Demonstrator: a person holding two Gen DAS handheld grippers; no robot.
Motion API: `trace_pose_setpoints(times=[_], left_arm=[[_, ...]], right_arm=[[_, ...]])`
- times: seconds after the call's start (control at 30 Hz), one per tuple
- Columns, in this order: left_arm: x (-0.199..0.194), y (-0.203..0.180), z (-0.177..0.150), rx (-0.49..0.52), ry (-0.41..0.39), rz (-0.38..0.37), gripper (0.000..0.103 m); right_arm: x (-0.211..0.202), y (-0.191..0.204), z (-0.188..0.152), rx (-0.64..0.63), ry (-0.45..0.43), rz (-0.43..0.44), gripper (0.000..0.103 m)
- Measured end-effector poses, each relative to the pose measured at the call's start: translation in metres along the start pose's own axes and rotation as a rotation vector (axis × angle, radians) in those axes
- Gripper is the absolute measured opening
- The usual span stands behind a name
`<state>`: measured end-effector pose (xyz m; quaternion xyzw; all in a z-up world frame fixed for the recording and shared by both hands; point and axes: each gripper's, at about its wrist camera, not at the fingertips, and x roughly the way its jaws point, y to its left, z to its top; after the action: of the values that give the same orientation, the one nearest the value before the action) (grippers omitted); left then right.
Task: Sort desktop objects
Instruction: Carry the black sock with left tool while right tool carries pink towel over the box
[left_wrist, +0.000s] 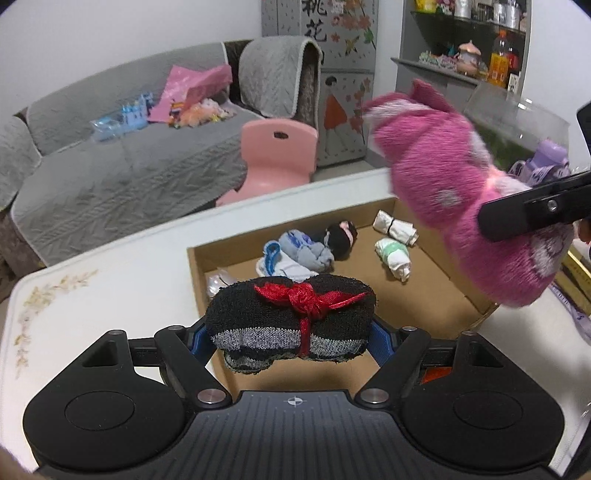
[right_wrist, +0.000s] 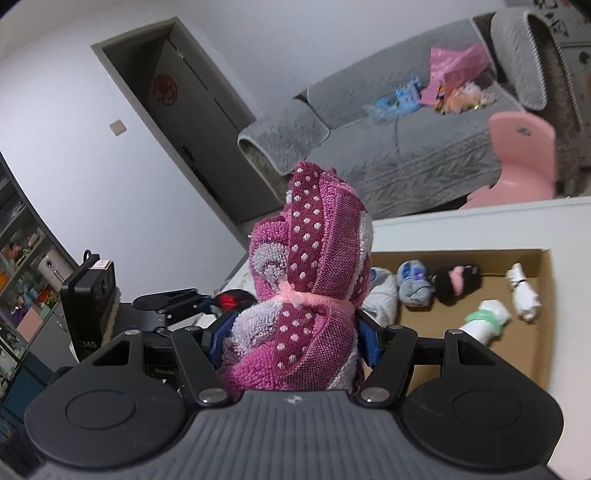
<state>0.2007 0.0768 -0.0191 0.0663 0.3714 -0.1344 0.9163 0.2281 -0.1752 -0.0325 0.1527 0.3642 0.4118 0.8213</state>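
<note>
Box (left_wrist: 443, 295) with rolled socks (left_wrist: 393, 254)

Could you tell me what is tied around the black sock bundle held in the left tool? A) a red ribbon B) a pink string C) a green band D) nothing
A: the left tool grips a black sock bundle bound with a knotted red ribbon.

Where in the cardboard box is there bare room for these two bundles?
The cardboard box has bare floor along its near side, between the green-banded roll and the near wall. The far left corner is crowded: blue-grey bundle, black-and-pink bundle, white pieces.
</note>
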Motion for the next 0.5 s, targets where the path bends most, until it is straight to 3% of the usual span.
trace_pose_setpoints(times=[0.5], left_arm=[[0.047,0.008,-0.015,-0.031,0.054,-0.034,0.082]], right_arm=[[0.039,-0.021,-0.005,0.048,0.077,-0.025,0.062]])
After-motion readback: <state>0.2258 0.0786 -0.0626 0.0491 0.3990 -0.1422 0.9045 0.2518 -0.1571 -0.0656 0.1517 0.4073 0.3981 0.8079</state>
